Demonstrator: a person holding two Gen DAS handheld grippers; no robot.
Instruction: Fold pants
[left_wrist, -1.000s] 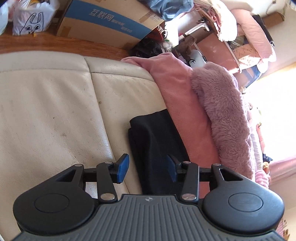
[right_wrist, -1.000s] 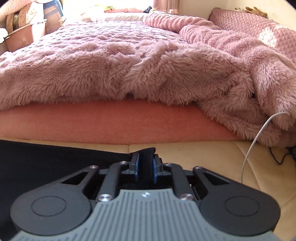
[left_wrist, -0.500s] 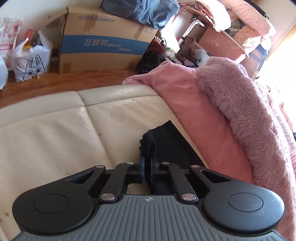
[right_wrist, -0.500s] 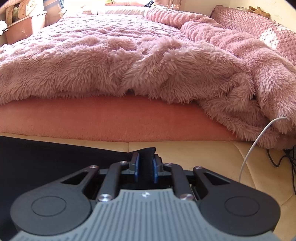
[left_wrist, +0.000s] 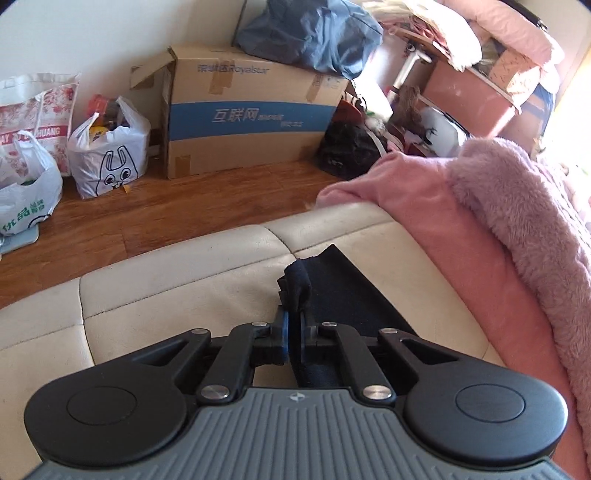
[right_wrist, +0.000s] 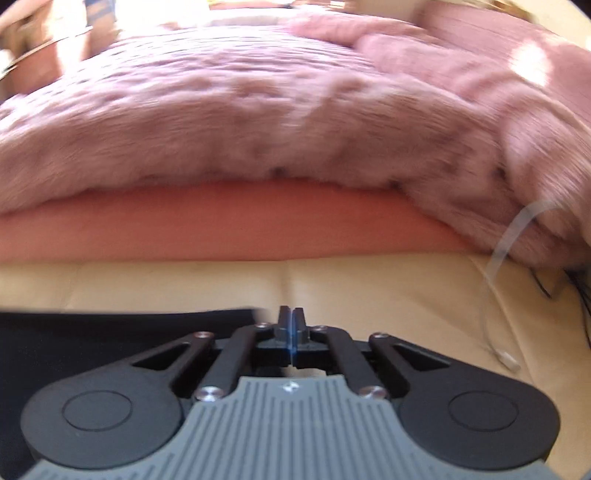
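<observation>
Right tool (right_wrist: 291, 325) now closed empty, left tool (left_wrist: 292, 328) pinching pants (left_wrist: 343, 291) edge

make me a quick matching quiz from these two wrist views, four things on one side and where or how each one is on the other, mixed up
Things:
1. left tool
2. right tool
3. cardboard box
4. fluffy blanket

Places or states:
A. on the wooden floor, a dark bag on top
B. shut with nothing between its fingers
C. spread over the bed behind the cream cushion
D. shut on a bunched corner of the black pants

Pairs: 1-D, 2-B, 3-A, 4-C
</observation>
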